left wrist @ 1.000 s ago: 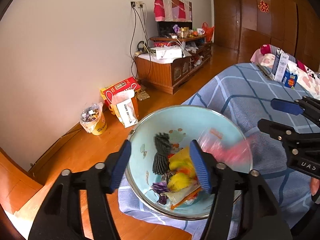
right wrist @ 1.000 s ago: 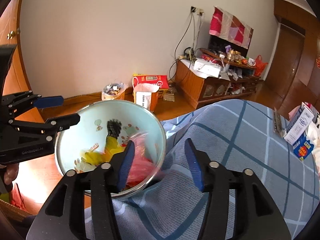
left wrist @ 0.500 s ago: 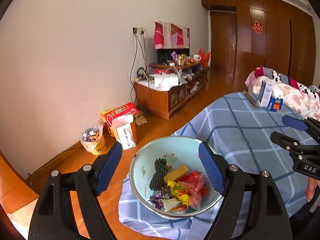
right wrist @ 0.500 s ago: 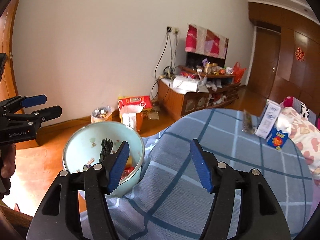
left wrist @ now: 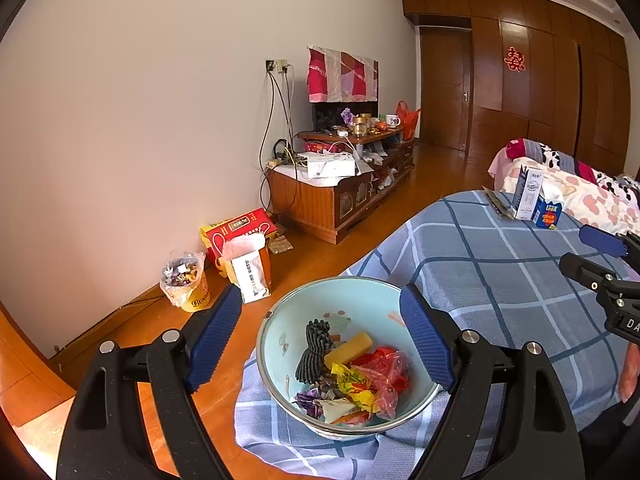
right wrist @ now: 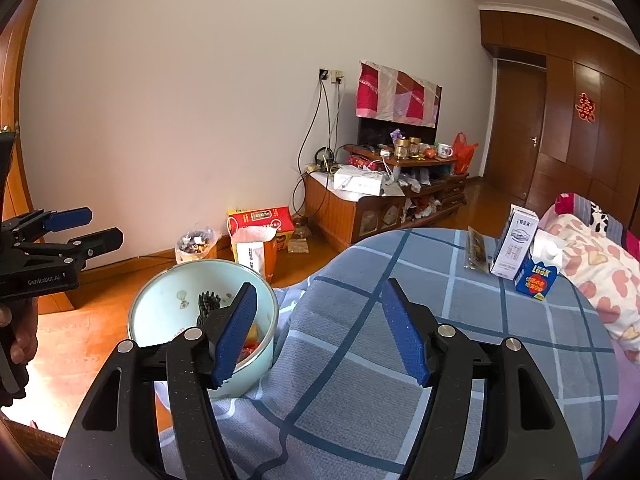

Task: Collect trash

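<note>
A pale blue enamel bowl (left wrist: 280,332) sits at the edge of the blue checked tablecloth (left wrist: 500,264). It holds wrappers: a red plastic one (left wrist: 386,372), a yellow block (left wrist: 348,346), a black ribbed piece (left wrist: 314,350). My left gripper (left wrist: 320,344) is open and empty, above the bowl. My right gripper (right wrist: 320,332) is open and empty, above the cloth to the right of the bowl (right wrist: 160,312). On the far side of the table stand a white carton (right wrist: 514,246), a blue carton (right wrist: 536,274) and a dark flat wrapper (right wrist: 476,250).
On the wood floor by the wall stand a yellow bin of trash (left wrist: 186,284), a white paper bag (left wrist: 248,268) and a red box (left wrist: 240,228). A wooden TV cabinet (left wrist: 336,192) stands behind. A bed with a heart-print cover (right wrist: 600,272) lies at right.
The red wrapper that was dropping from my right gripper now lies in the bowl. Both grippers have pulled back and up from the bowl, and the left jaws have opened wider.
</note>
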